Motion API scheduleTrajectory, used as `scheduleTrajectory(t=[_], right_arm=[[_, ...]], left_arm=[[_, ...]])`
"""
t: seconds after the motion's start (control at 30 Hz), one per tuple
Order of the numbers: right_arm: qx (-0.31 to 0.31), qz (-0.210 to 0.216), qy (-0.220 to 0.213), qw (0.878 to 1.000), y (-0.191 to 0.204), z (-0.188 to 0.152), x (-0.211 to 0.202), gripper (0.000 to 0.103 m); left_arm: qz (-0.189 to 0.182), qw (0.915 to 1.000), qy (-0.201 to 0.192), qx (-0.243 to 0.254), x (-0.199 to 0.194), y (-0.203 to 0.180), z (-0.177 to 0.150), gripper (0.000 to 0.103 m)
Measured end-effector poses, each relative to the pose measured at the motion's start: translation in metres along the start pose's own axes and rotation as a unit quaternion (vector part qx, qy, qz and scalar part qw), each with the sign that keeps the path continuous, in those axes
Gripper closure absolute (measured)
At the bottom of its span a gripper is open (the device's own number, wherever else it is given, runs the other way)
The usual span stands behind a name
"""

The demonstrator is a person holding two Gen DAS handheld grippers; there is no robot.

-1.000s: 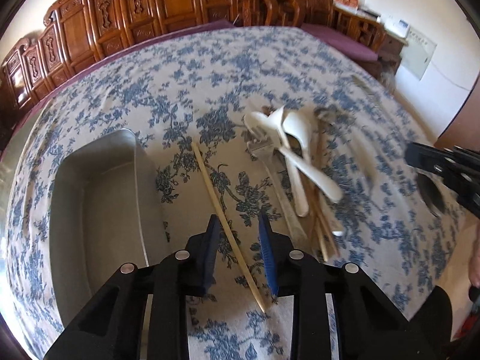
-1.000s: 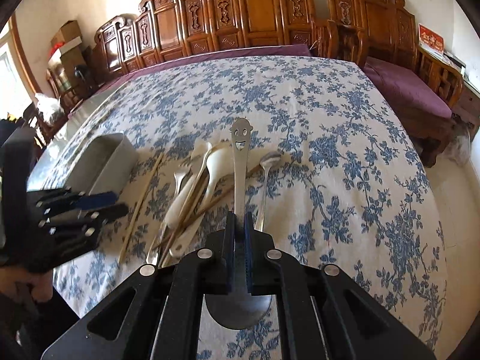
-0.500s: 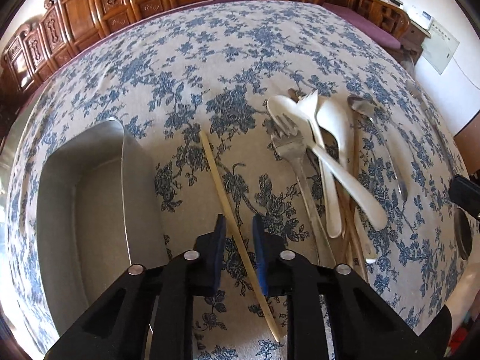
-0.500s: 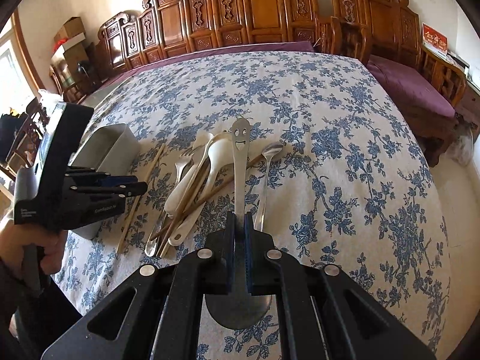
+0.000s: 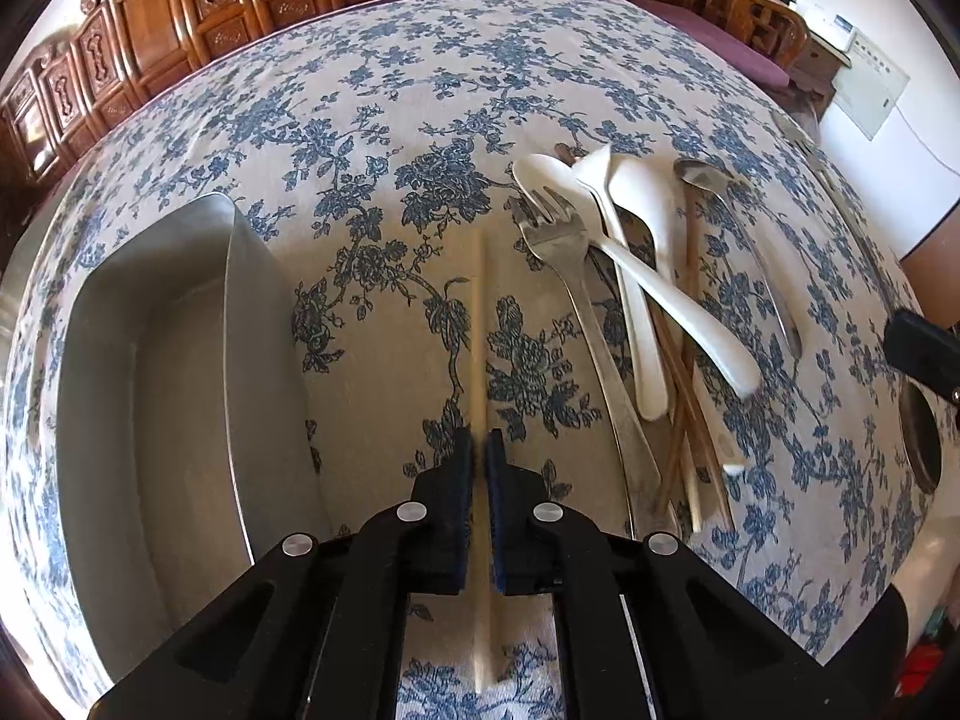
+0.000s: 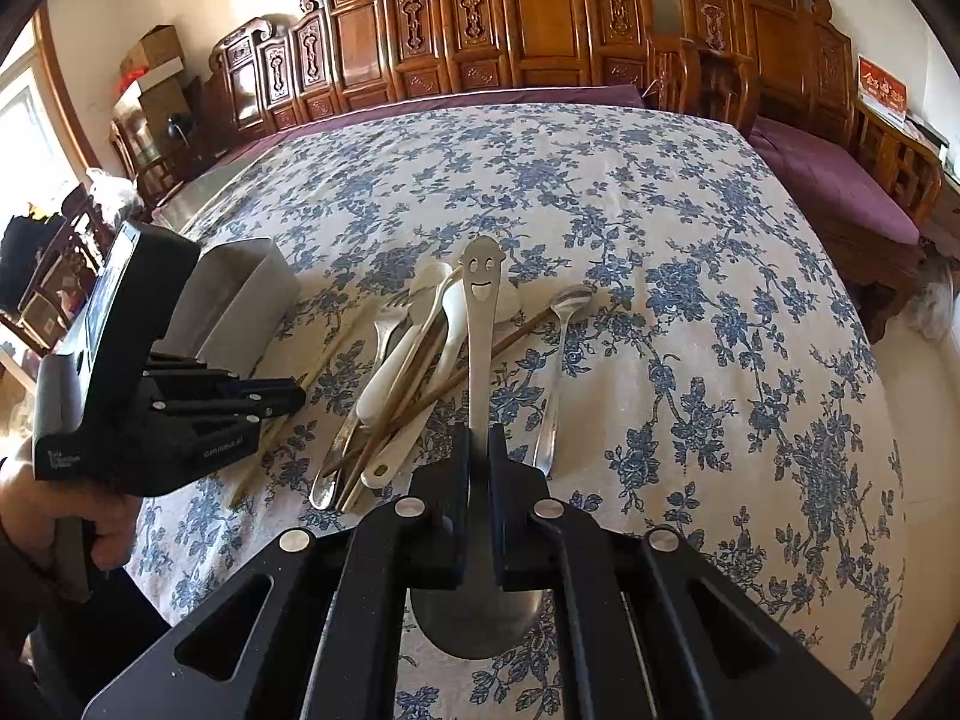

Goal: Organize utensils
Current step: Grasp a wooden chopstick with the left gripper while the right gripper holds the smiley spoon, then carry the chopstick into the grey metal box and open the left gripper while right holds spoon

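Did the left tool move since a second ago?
Yes. The left tool went forward along the chopstick and shut on it. Seen from the right wrist, it moved right, in front of the metal tray, toward the utensil pile.

Pale chopstick lies straight on the floral cloth, near end pinched between padded fingers. Metal spoon with smiley-face handle is held, bowl toward camera. Pile nearby: steel fork, two crossed white plastic spoons, brown chopsticks, slim metal spoon. Metal bin sits left, open.
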State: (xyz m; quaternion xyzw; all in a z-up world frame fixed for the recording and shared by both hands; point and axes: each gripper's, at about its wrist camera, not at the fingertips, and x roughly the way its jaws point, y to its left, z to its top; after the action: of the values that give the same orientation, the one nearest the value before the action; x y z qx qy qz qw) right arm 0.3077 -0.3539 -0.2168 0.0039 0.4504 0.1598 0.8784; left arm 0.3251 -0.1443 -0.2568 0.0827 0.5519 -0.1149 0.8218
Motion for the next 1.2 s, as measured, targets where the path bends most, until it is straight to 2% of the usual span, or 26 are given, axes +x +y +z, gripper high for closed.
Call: scheduleTrajectory(t=[0.2,0.5,0.8,0.93,1.2], right_arm=[[-0.006,0.007,-0.005,1.0,0.007,0.002,-0.004,0.096],[-0.018,0.019,-0.014,1.0,0.021,0.004,-0.013,0.096],[-0.037,0.033,-0.017,0.999,0.046,0.006,-0.017,0.096],[-0.044,0.036,-0.015,0.998,0.061,0.011,-0.01,0.096],[-0.053,0.053,-0.009,0.997,0.091,0.026,0.008,0.096]], left_arm=[[0.008,0.9991,-0.033,0.025,-0.025,-0.003,-0.007,0.099],[-0.006,0.997,-0.074,0.02,-0.073,0.006,-0.012,0.099],[-0.008,0.9933,-0.115,0.004,-0.112,0.041,-0.016,0.099],[0.001,0.9922,-0.125,-0.001,-0.115,0.062,-0.018,0.099],[0.005,0.9926,-0.115,-0.039,-0.093,0.107,-0.016,0.099]])
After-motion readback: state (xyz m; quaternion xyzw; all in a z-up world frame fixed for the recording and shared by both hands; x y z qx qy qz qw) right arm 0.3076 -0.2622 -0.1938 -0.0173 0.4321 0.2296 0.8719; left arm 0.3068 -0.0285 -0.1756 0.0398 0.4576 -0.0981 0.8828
